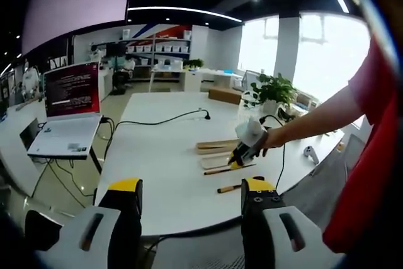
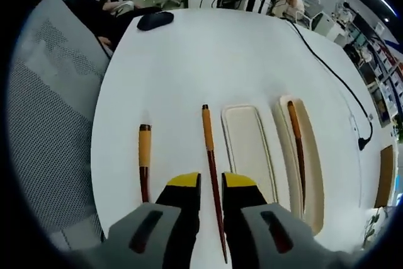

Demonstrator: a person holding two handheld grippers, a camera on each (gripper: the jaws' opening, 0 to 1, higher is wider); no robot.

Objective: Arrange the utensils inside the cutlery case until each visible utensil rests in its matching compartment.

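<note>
A white bench (image 1: 164, 174) stands in a bright office (laptop (image 1: 66, 133) on a side desk, potted plant (image 1: 272, 89) beyond). The right tool (image 2: 211, 184), jaws narrow, straddles a chopstick (image 2: 211, 162) beside the cutlery case (image 2: 302, 162). The left tool (image 1: 192, 188) hovers wide apart.

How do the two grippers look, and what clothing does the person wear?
Both the left gripper and the right gripper have black jaws with yellow tips on light grey bodies with dark oval slots. In the left gripper view, the person wears a red short sleeve.
</note>
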